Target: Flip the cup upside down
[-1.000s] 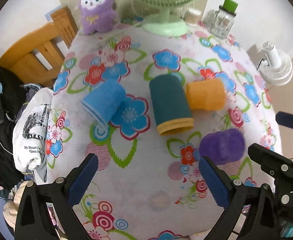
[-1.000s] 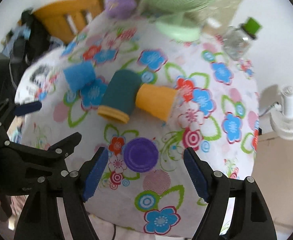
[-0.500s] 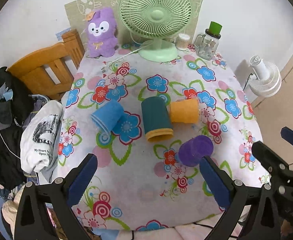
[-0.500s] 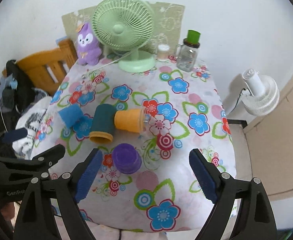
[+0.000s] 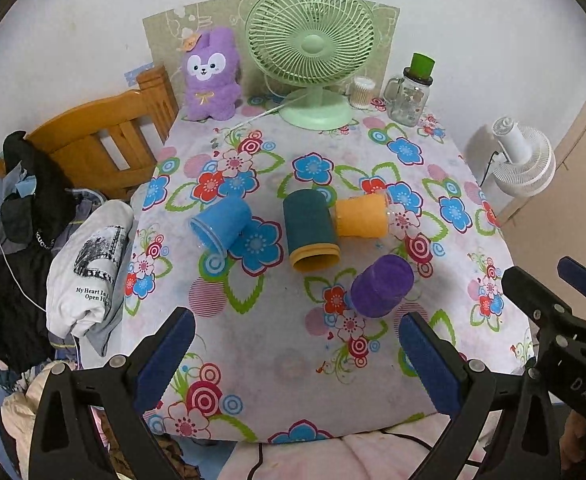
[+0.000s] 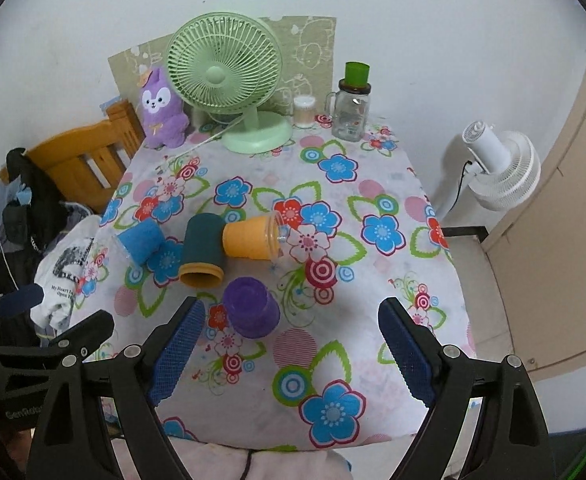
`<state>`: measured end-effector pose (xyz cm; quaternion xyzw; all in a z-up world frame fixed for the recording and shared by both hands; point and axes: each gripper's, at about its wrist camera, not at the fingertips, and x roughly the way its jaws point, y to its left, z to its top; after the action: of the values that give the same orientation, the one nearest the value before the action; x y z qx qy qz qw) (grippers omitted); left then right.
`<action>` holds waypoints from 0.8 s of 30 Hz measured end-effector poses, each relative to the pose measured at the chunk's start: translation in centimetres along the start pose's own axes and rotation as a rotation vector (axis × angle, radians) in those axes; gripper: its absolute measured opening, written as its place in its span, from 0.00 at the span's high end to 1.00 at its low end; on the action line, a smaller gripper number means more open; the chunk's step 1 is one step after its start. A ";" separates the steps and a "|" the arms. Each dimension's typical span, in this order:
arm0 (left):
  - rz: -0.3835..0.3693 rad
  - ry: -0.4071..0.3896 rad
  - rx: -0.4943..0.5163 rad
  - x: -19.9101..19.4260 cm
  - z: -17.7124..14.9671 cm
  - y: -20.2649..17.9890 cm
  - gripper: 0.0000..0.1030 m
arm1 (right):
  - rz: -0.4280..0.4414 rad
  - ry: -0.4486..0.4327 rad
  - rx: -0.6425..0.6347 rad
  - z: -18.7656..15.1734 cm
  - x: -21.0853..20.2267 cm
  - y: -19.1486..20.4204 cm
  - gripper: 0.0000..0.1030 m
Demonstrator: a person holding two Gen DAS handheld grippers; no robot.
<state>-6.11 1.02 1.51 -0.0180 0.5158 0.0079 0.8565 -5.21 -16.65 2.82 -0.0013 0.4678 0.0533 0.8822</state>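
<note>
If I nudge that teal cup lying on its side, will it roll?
Probably: the teal cup lies on its round wall. The orange cup touching it may block one direction. It looks like light plastic, so a nudge should move it.

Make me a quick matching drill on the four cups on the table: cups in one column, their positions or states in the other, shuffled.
Cups:
1. blue cup
2. teal cup
3. orange cup
4. purple cup

States:
A. standing mouth down, nearest the claws
B. on its side, farthest left
C. on its side, yellow rim toward the camera
D. on its side, base against the teal cup

Pairs: 1-B, 2-C, 3-D, 4-A
</note>
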 end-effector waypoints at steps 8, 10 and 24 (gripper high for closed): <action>0.013 -0.046 -0.001 -0.9 -0.4 -0.4 0.00 | -0.021 -0.029 0.005 -0.5 -0.8 -0.2 0.12; 0.012 -0.049 -0.002 -1.0 -0.4 -0.4 0.00 | -0.027 -0.035 -0.003 -0.4 -0.9 -0.1 0.12; 0.032 -0.065 0.004 -1.6 -0.4 -0.7 0.00 | -0.016 -0.046 0.003 -0.6 -1.2 -0.4 0.12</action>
<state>-7.17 0.35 2.75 -0.0078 0.4877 0.0213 0.8727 -6.36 -17.17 3.48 -0.0025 0.4474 0.0457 0.8932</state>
